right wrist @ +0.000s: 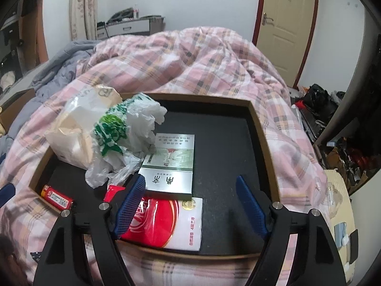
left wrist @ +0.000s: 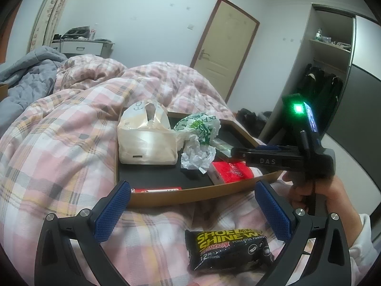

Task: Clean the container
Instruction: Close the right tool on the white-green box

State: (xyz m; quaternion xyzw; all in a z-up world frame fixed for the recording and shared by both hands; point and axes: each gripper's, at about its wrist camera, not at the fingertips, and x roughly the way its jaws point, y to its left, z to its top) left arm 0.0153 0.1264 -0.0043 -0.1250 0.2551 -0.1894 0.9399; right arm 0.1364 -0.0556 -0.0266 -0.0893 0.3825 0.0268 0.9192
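Note:
The container is a shallow cardboard tray (left wrist: 190, 194) (right wrist: 260, 131) with a black floor, resting on the bed. Inside lie a cream plastic bag (left wrist: 146, 140) (right wrist: 71, 131), a crumpled green-and-white bag (left wrist: 198, 131) (right wrist: 126, 131), a silver-green box (right wrist: 170, 164), a red-and-white tissue pack (left wrist: 229, 171) (right wrist: 166, 224) and a red lighter (right wrist: 56, 196). My right gripper (right wrist: 191, 205) hovers open over the tissue pack and the box's near end, with its pads clear of both. My left gripper (left wrist: 194, 212) stands open in front of the tray, holding nothing.
A black pack of shoe shine wipes (left wrist: 228, 250) lies on the pink checked quilt (left wrist: 59, 155) just below my left gripper. A person's hand (left wrist: 309, 190) grips the right tool at the tray's right corner. A wardrobe (left wrist: 328, 76) and floor clutter (right wrist: 333, 131) stand to the right.

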